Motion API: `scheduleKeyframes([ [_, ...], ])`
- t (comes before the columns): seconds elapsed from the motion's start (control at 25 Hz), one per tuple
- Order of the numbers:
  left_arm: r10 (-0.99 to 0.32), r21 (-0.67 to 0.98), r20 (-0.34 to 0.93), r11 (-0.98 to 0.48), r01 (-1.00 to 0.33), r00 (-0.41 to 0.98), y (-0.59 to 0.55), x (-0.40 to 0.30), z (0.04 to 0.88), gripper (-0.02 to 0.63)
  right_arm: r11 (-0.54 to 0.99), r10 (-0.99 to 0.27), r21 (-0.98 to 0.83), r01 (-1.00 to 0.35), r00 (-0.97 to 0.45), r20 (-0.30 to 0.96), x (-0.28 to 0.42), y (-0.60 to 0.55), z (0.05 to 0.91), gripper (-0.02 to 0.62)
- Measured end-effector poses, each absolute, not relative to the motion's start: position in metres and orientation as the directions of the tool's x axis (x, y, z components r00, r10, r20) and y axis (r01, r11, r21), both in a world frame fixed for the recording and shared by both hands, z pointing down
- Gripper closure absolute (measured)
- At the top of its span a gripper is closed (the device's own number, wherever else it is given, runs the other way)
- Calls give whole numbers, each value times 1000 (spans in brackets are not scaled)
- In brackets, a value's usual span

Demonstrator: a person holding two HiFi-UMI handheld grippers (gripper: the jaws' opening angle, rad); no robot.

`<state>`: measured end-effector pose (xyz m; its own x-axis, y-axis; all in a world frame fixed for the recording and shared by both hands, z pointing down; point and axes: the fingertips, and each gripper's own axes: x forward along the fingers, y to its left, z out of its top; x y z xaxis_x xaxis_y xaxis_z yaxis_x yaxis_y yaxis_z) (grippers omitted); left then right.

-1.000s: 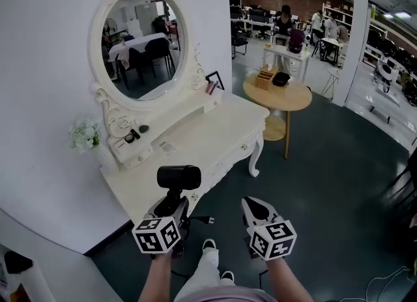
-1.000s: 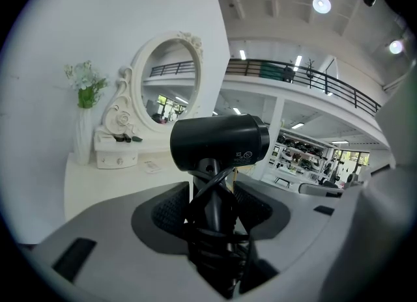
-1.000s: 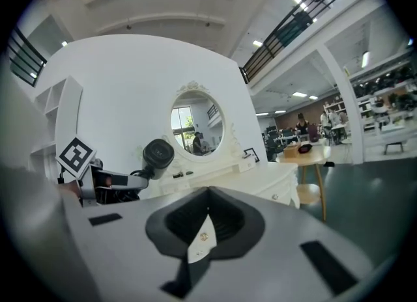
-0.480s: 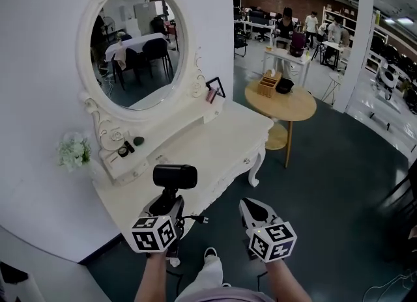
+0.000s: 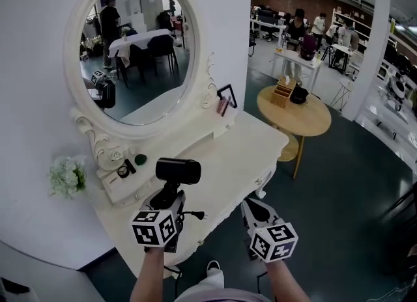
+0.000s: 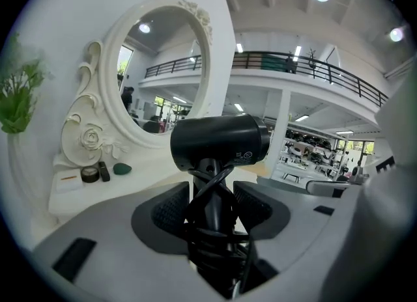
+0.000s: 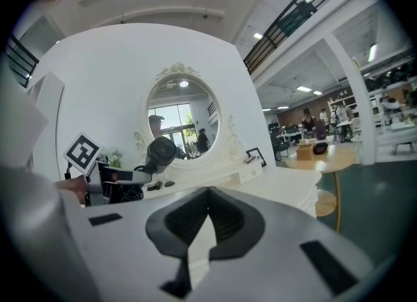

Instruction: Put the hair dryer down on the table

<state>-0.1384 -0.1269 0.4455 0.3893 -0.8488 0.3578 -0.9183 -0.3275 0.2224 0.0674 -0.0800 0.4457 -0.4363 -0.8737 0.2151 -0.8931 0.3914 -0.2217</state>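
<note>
The left gripper point(image 6: 212, 209) is clamping the cord-wrapped handle of the hair dryer point(image 6: 218, 141), its barrel sitting above the jaws, label print too small to read. A mirror point(image 6: 159, 79) and dressing table point(image 5: 244, 154) are standing beyond. The right gripper point(image 7: 207, 219) is keeping its jaws together, empty.

Vs 1 s ago the person has stepped in toward the table point(image 5: 247, 157). The hair dryer point(image 5: 178, 171), then at the table's near edge, is now above the table proper. The left gripper point(image 5: 171, 198) w/ it has gone from over the floor to over that near edge. The right gripper point(image 5: 253, 204) is now just beside the edge, no longer out over open floor. The mirror point(image 5: 140, 47) looms nearer & now reflects the hair dryer at its left.
</note>
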Motion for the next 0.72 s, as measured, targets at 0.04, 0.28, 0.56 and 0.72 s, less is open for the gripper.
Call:
scheduleKeyframes([
  [0.04,-848,218,361,-329,-919,389,-137,-140,446,391,390,-874,-223,-893,-435,216,66,-89,445,592],
  [0.28,-840,197,372,-343,-918,394,-192,-151,448,391,381,-876,-226,-896,-429,223,53,-134,446,592],
  [0.56,-833,162,385,-364,-917,398,-240,-158,447,391,381,-873,-220,-898,-428,234,44,-165,448,592],
  [0.72,-829,144,397,-367,-919,393,-267,-157,448,391,392,-868,-216,-894,-437,237,43,-182,447,592],
])
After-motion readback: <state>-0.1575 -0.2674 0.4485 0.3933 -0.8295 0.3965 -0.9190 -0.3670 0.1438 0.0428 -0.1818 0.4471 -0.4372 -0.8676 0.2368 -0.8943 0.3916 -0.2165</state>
